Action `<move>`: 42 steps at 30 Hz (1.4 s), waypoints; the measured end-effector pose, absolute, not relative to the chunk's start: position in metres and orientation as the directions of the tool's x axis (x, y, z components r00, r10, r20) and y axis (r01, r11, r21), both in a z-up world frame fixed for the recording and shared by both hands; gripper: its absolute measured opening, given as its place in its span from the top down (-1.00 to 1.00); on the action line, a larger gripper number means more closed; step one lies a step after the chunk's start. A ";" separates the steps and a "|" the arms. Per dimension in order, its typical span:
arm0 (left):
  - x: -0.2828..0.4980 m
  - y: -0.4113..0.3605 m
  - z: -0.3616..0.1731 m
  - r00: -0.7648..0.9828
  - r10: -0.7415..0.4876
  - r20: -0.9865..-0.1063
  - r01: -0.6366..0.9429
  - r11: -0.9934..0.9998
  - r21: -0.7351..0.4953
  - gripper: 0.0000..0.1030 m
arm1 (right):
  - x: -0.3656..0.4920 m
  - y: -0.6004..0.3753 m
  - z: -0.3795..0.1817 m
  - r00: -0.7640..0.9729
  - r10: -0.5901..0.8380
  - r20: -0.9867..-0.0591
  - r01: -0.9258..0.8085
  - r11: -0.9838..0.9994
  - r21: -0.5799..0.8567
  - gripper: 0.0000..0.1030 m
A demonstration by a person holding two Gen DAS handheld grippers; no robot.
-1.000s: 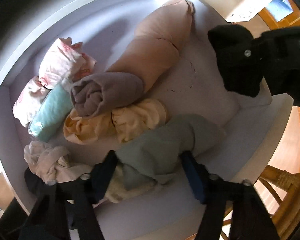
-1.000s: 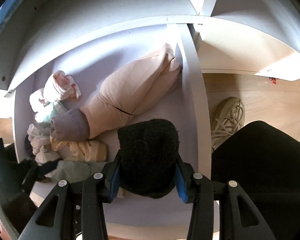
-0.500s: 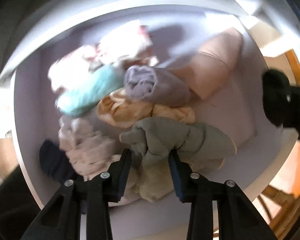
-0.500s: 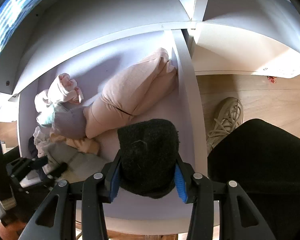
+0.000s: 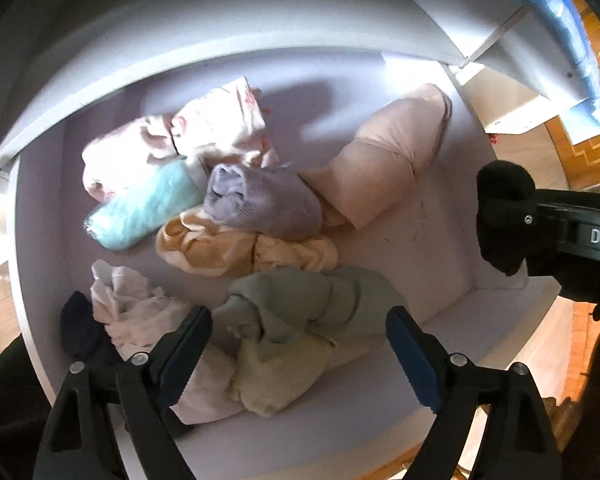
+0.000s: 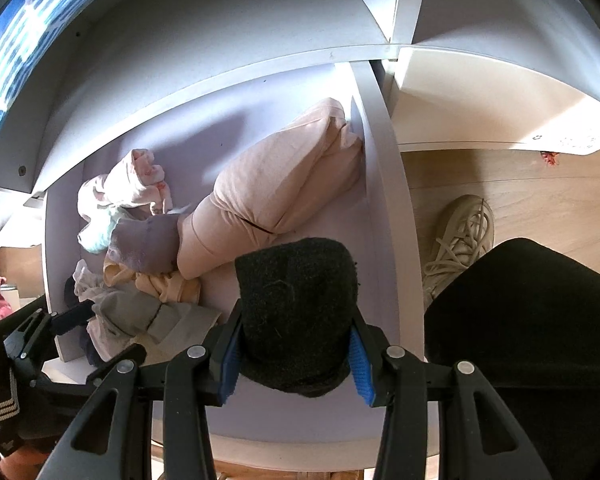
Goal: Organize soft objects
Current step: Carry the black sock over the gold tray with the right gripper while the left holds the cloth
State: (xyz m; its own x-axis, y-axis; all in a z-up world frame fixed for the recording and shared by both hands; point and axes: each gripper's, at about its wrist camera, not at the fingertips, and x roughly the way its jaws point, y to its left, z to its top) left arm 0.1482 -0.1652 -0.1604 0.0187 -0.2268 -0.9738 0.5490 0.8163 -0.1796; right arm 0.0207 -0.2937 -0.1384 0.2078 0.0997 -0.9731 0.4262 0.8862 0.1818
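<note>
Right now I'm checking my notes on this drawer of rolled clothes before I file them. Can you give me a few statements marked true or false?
1. The right hand-held gripper is shut on the black roll. True.
2. The left hand-held gripper clamps the grey-green roll. False: its jaws have just opened and stand apart from it.
3. The mint roll lies beside the lilac roll. True.
4. The long peach roll lies outside the drawer. False: it lies inside.
</note>
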 end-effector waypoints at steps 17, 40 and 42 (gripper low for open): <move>0.140 -0.207 -0.206 -0.040 -0.267 -0.963 0.512 0.822 -0.249 0.28 | 0.020 -0.290 -0.139 0.201 0.086 -0.976 0.424 0.890 0.166 0.12; 0.129 -0.174 -0.210 0.071 -0.225 -0.972 0.397 0.900 -0.180 0.28 | 0.000 -0.285 0.032 0.442 0.099 -0.891 0.318 0.912 0.259 0.12; 0.127 -0.175 -0.213 0.069 -0.228 -0.971 0.392 0.901 -0.184 0.28 | 0.008 -0.282 0.054 0.467 0.088 -0.880 0.295 0.923 0.248 0.12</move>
